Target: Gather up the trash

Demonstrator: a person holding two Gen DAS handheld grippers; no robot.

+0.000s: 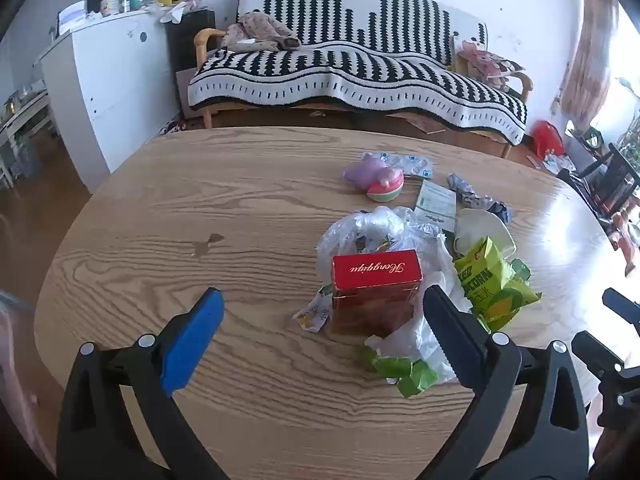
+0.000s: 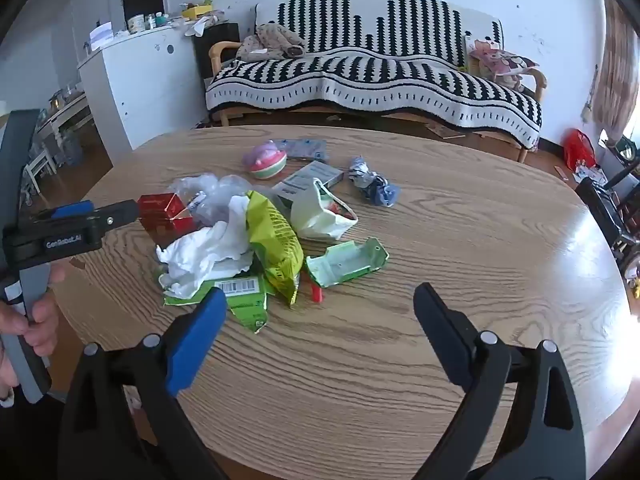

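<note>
A heap of trash lies on the oval wooden table [image 1: 180, 208]. It holds a red box [image 1: 376, 276], a clear plastic bag [image 1: 360, 224], a green snack bag [image 2: 276, 240], white tissue [image 2: 204, 256], a torn green carton [image 2: 348, 260] and a white bag [image 2: 320, 212]. My left gripper [image 1: 322, 292] is open. The red box stands just ahead of its fingertips, and neither pad presses on it. My right gripper [image 2: 320, 292] hovers open over the heap's near edge, holding nothing. A hand [image 2: 36, 320] holds the left gripper [image 2: 120, 212] beside the red box [image 2: 166, 212].
Farther back lie a pink and purple toy [image 2: 266, 162], a blister pack [image 1: 408, 162], a small card box [image 2: 312, 178] and a crumpled blue wrapper [image 2: 374, 184]. Behind the table stands a sofa [image 2: 372, 68] under a black-and-white blanket. A white cabinet [image 1: 104, 80] is on the left.
</note>
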